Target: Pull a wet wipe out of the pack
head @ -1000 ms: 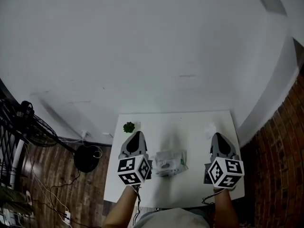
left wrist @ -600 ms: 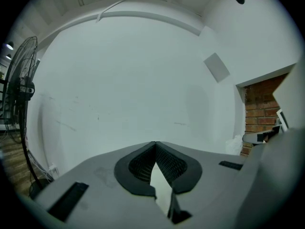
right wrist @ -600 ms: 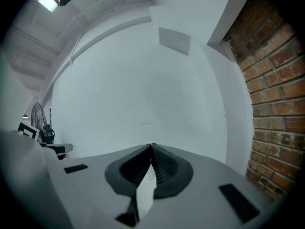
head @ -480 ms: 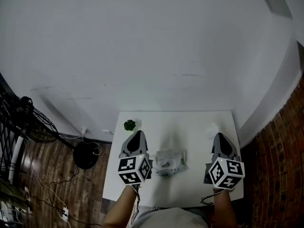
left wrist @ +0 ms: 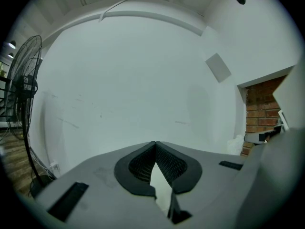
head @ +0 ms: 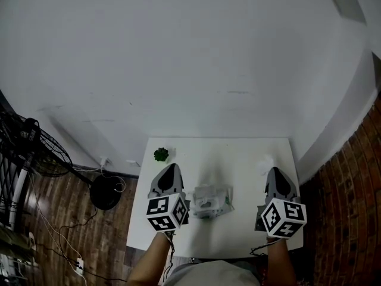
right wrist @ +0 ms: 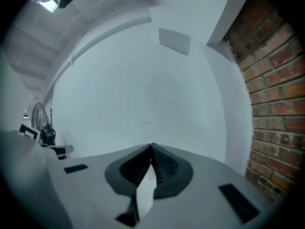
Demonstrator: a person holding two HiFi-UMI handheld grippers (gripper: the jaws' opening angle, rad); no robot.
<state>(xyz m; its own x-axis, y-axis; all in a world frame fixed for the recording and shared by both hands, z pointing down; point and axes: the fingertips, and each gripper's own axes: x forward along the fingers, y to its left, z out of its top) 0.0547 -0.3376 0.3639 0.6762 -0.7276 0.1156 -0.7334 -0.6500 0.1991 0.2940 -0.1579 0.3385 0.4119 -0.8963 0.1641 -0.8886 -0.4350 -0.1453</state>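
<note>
The wet wipe pack (head: pixel 212 200) lies on the white table (head: pixel 238 243), a pale crinkled packet between my two grippers. My left gripper (head: pixel 170 168) rests to its left, apart from it, with the jaws closed tip to tip. My right gripper (head: pixel 274 171) sits further off to the right, also shut. In the left gripper view the left gripper (left wrist: pixel 155 143) points at the bare white wall with nothing between its pads. The right gripper view shows the right gripper (right wrist: pixel 152 145) the same way, empty and facing the wall. The pack is out of sight in both gripper views.
A small green plant (head: pixel 161 155) stands at the table's far left corner. A white crumpled lump (head: pixel 264 163) lies just beyond the right gripper. A fan (left wrist: pixel 26 75) and a black round base (head: pixel 107 194) with cables stand on the wooden floor at left. A brick wall (right wrist: pixel 271 94) runs along the right.
Neither gripper nor the pack has visibly moved; only the head view has shifted very slightly.
</note>
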